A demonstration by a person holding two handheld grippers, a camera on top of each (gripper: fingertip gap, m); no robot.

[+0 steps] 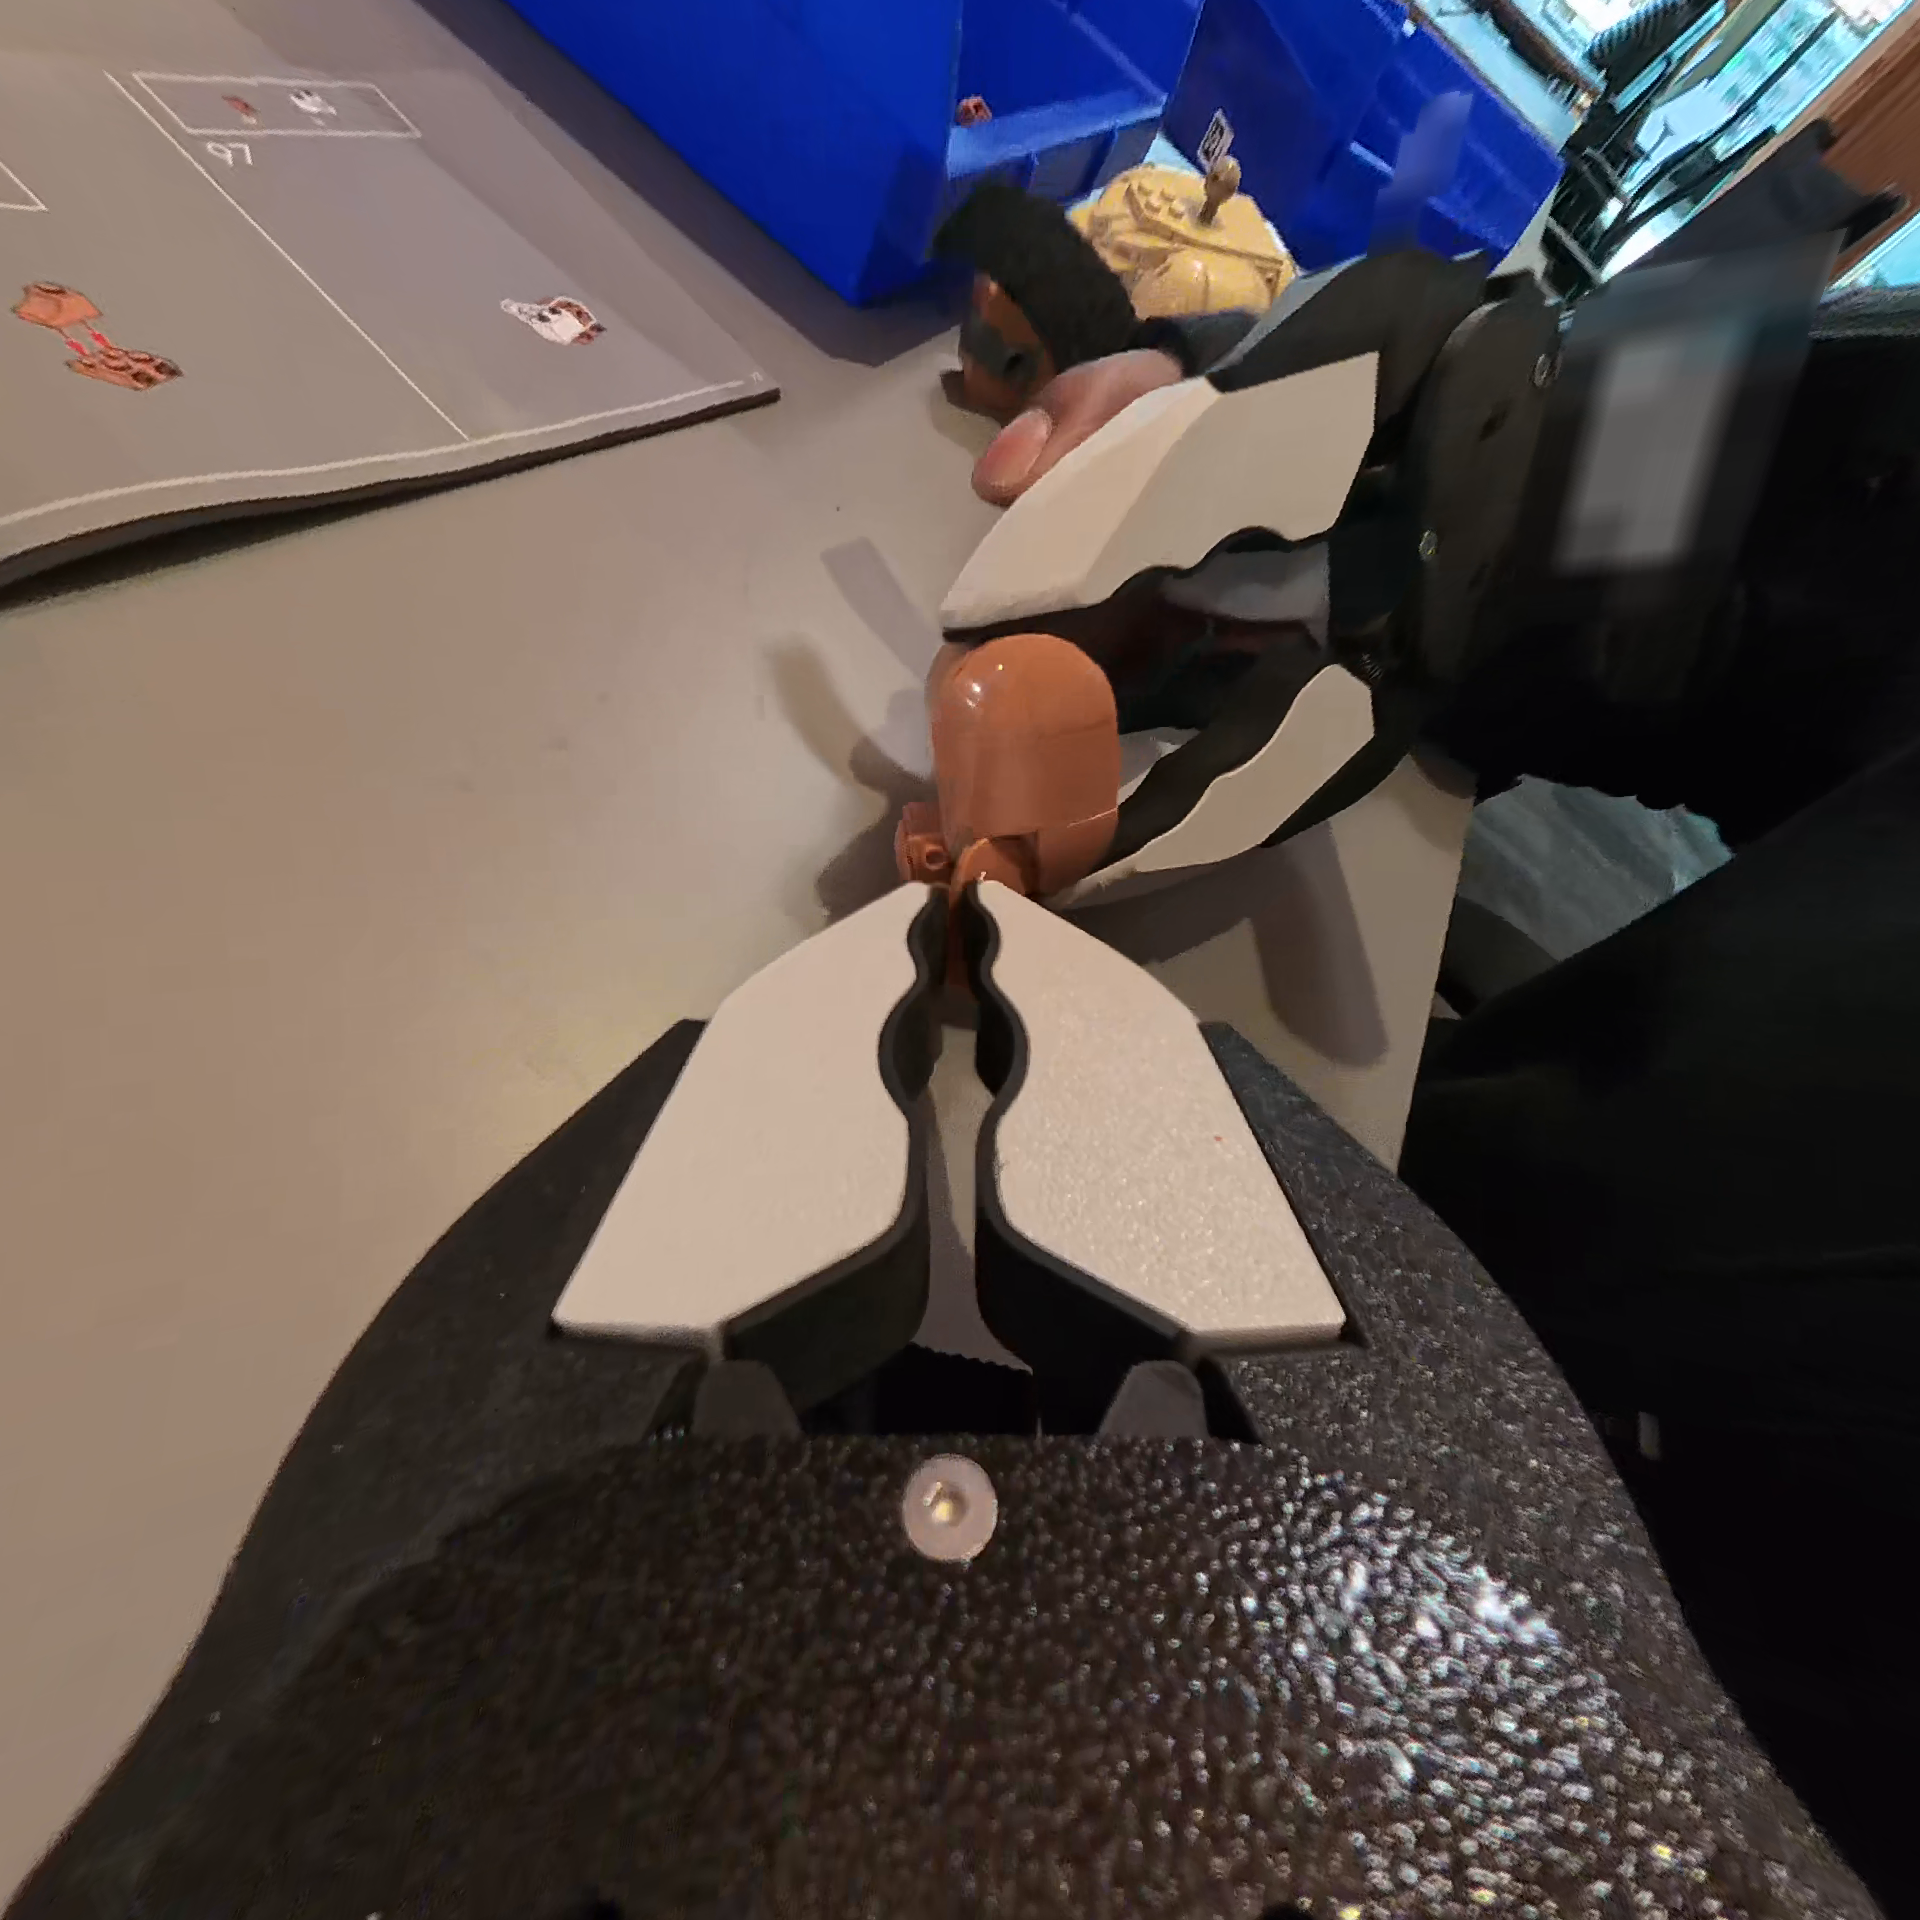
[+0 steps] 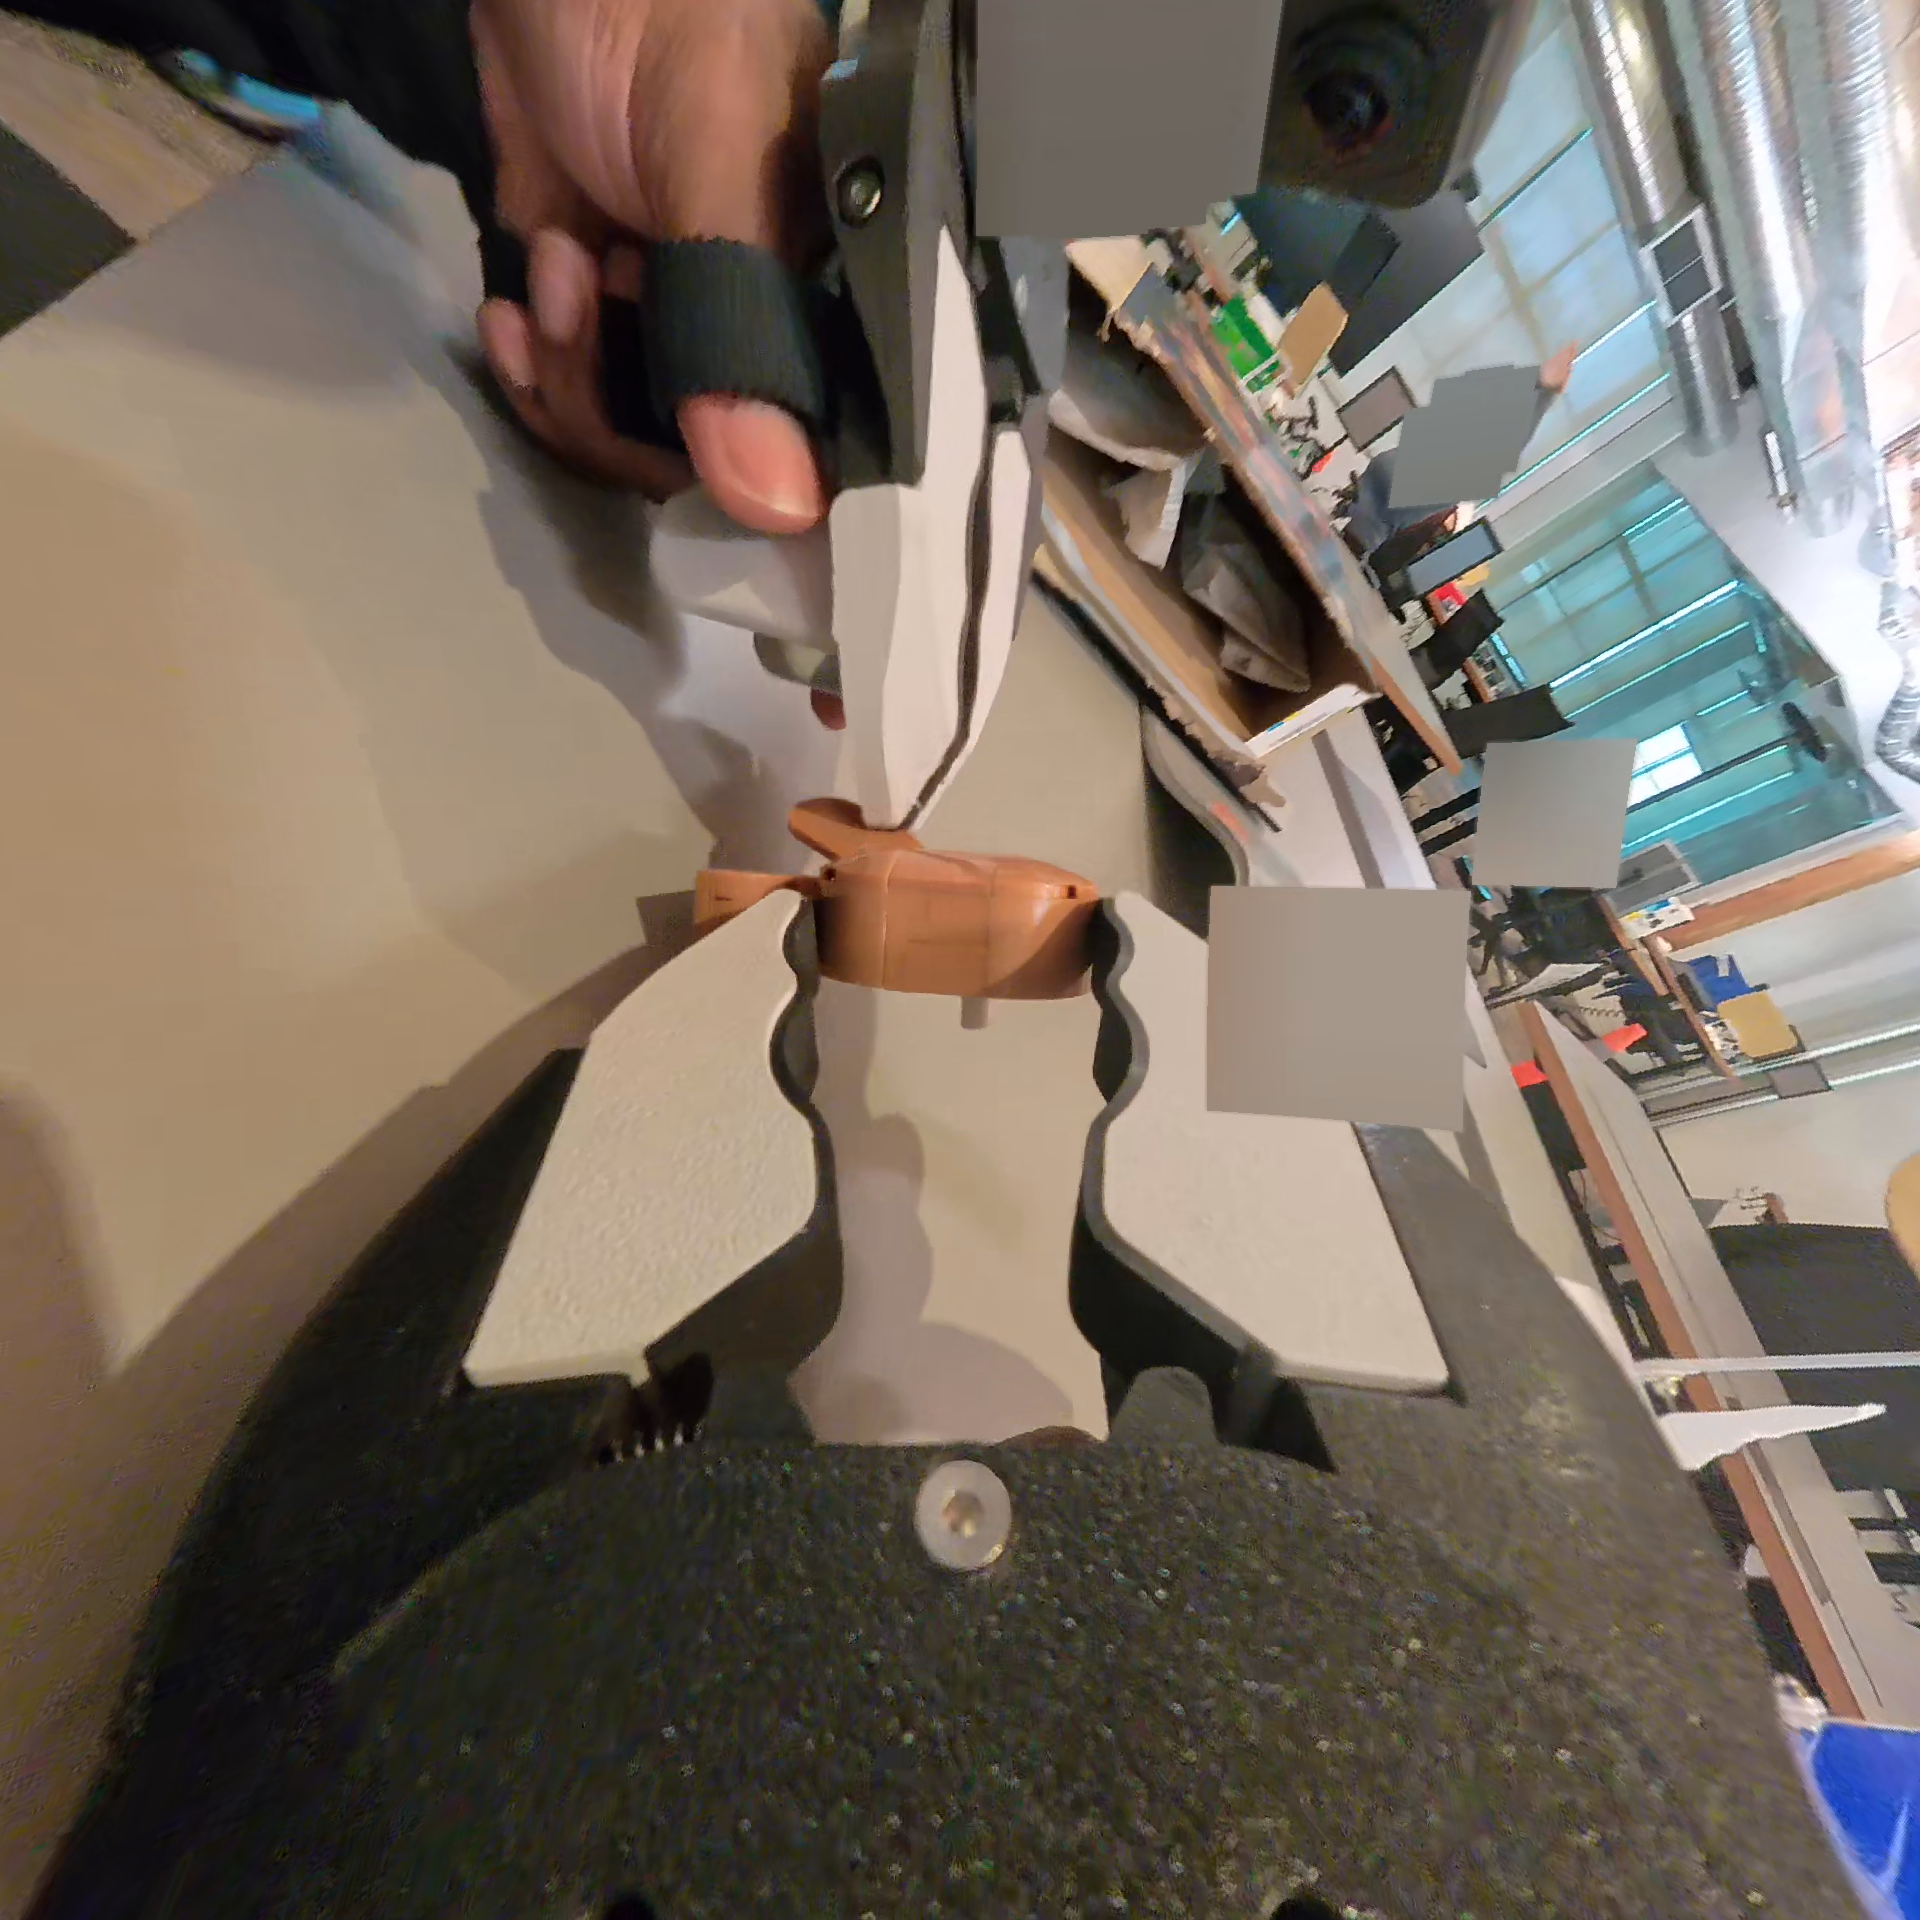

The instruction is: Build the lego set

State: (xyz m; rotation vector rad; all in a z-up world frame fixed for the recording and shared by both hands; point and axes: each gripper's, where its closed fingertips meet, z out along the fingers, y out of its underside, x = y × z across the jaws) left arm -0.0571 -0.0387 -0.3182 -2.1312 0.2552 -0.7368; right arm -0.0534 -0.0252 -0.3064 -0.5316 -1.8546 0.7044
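1. The right gripper (image 2: 945, 935) holds a brown brick model (image 2: 951, 940) by its two ends, with a pad pressed on each end.
2. The left gripper (image 1: 961, 894) is closed tight on a thin brown flap (image 2: 831, 821) that sticks out from one end of the brown brick model.
3. The brown brick model is up above the grey table (image 1: 416, 831).
4. Behind the brown brick model lie an open picture booklet (image 1: 312, 312), blue bins (image 1: 831, 135) and a tan brick model (image 1: 1184, 249).
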